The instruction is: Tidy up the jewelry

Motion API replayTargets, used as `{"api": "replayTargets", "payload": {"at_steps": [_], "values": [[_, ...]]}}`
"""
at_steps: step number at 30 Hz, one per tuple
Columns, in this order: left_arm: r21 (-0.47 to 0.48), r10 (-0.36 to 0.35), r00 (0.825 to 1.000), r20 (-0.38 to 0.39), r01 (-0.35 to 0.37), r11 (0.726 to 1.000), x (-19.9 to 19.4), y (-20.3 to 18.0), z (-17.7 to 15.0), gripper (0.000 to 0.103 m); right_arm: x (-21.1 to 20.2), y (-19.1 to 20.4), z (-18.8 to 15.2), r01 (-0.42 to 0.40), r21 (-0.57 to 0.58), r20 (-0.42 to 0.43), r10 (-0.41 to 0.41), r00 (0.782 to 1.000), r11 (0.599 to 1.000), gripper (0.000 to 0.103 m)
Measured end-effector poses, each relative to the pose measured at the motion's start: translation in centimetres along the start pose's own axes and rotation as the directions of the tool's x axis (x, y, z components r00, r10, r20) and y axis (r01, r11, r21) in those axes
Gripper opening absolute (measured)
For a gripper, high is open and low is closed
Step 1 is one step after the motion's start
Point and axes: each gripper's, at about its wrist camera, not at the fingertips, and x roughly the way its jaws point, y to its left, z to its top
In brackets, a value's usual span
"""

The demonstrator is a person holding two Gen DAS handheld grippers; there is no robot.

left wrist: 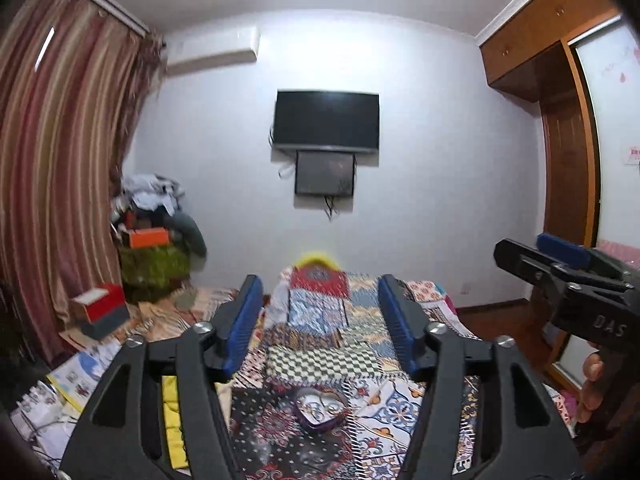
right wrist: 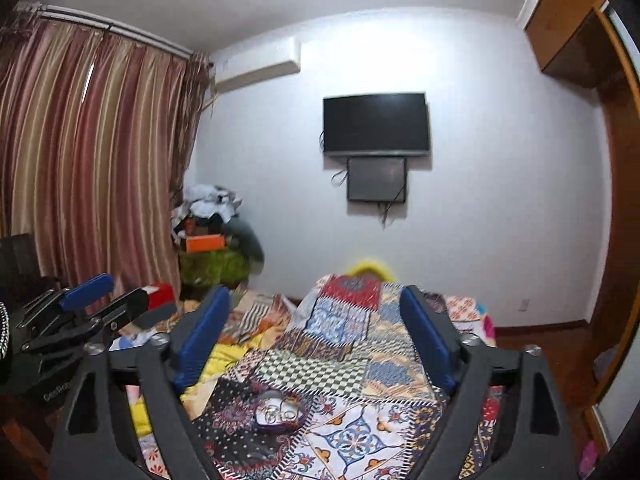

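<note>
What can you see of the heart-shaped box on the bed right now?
The heart-shaped box is small, purple-walled, pale inside and has no lid on it. It sits flat on the patchwork quilt, on a dark floral patch. Several thin metal rings or hoops lie inside; blur hides their detail. Neither the left gripper nor the right gripper touches it; both are open above.

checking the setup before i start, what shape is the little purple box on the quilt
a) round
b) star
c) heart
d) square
c, the purple box lying open on the patchwork quilt has a clear heart outline, with rings and other small jewelry inside; the right wrist view shows the same heart shape.
</note>
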Motion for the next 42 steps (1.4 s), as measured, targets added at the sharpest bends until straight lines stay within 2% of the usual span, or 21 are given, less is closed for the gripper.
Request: {"api": "replayTargets", "payload": {"at_steps": [1, 3, 5, 21, 42], "values": [[0.002, 0.009, 1.0, 0.011, -0.009, 1.0, -0.4, -0.1, -0.1, 0.071, -0.2, 0.1, -0.1, 0.006, 0.003, 0.008, -0.006, 1.0, 1.0, 0.091], [0.003, 0.027, 0.999, 0.031, -0.027, 1.0, -1.1, -0.1, -0.1, 0.097, -0.3, 0.2, -0.3, 0.016, 0.009, 0.016, -0.017, 1.0, 1.0, 0.101], [-0.004, 0.04, 0.998, 0.054, -0.039, 0.999, -1.8, -0.1, -0.1, 0.102, -0.6, 0.3, -0.5, 0.039, 0.009, 0.028, -0.039, 0.999, 0.999, 0.103], [-0.012, 0.061, 0.998, 0.03, -0.061, 0.998, -2.5, -0.3, -0.3, 0.102, -1.6, -0.1, -1.6, 0.045, 0.007, 0.006, -0.046, 0.999, 0.999, 0.103], [0.002, 0.055, 0.999, -0.004, -0.055, 0.999, -1.3, -0.5, -0.7, 0.103, -1.6, -0.7, -1.6, 0.037, 0.028, -0.028, -0.036, 0.999, 0.999, 0.103]]}}
